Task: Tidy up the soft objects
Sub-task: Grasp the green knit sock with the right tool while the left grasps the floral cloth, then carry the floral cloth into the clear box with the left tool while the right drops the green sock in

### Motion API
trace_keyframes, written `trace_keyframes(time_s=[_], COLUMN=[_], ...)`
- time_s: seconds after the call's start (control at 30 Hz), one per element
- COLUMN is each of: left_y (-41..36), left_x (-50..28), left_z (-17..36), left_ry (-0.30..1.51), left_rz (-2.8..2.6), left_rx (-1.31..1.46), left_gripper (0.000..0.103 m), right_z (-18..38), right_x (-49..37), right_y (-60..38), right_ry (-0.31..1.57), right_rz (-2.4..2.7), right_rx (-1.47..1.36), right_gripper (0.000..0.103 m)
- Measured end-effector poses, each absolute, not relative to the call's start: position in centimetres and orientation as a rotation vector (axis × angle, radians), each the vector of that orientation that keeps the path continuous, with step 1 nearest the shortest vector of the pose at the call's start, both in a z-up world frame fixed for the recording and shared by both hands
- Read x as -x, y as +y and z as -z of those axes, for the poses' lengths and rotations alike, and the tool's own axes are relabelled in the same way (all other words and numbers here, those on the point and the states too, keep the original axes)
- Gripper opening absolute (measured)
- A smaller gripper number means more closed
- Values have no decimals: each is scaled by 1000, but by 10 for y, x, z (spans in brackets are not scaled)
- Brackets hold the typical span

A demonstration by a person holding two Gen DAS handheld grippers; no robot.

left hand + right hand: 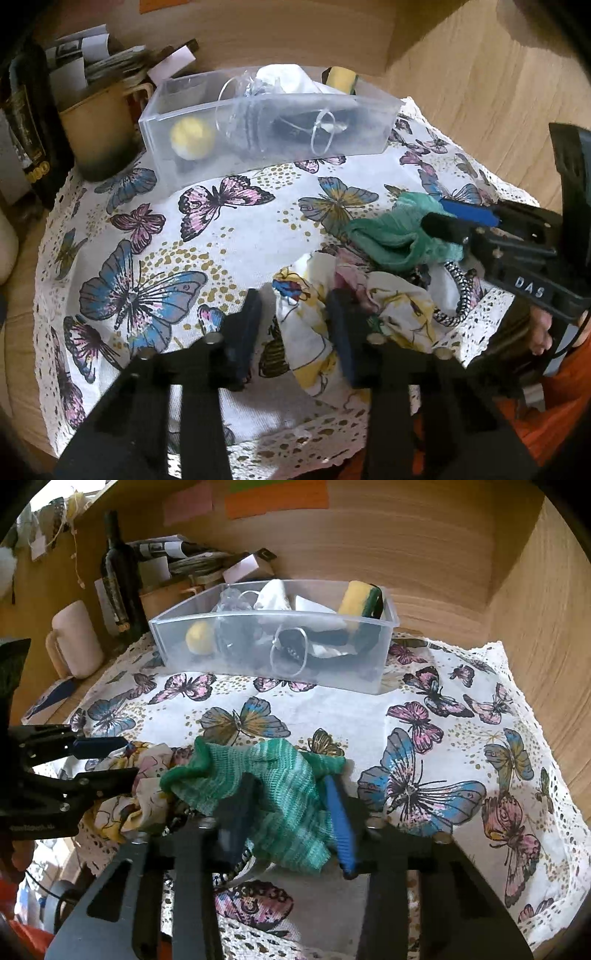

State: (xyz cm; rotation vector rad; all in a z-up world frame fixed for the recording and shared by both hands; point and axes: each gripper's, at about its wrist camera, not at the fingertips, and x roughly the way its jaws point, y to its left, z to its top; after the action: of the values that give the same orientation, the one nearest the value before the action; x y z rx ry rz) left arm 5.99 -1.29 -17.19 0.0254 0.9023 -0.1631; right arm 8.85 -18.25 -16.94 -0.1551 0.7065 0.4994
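The left gripper (291,314) is low over the near edge of the butterfly cloth (236,229), its 2 fingers apart and straddling a fold of the floral fabric (303,332); whether they pinch it I cannot tell. The right gripper (291,805) is just to the right of that, its fingers spread around the green knit (273,775), with the knit draped over and between them; the blue pad (341,819) lies against the knit's right edge. Whether the knit is clamped cannot be told either.

The floral fabric and the green knit lie touching in 1 heap at the near side of the cloth, well apart from the bin (369,672). A black-and-white cord (456,295) pokes out from under the heap.

The clear bin sits at the far edge of the cloth. Inside it, at its left end, is a yellow ball (199,637); in the middle are dark items and a clear ring (290,657); white cloth (273,592) sticks up at the back; a yellow-and-green sponge (360,598) leans in the right end.

Left of the bin stand a tan mug (99,122) and a dark bottle (120,579), with papers (162,550) behind. A wooden wall (406,542) rises behind the bin.
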Motion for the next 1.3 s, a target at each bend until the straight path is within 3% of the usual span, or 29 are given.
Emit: trace_keyframes(time_s=[0.1,0.2,1.0,1.3], left_y=[-13,-11,31,40], left_x=[-60,-61,-104,-147], left_z=[171,167,63,47], left_ry=[901,879,562,512], left_rz=[170,159,38,-16], left_rx=[-24,-25,52,48], left_gripper=[13,9,8,8], right_z=[166,160,71,54], right_x=[-89,-88,-117,-154], right_y=[-183,-182,-176,-148], right_ry=[691,675,396,371], right_rz=[-505,-511,-470,-475], right_rx=[146,133,99,113], right_gripper=[15,11,8,8])
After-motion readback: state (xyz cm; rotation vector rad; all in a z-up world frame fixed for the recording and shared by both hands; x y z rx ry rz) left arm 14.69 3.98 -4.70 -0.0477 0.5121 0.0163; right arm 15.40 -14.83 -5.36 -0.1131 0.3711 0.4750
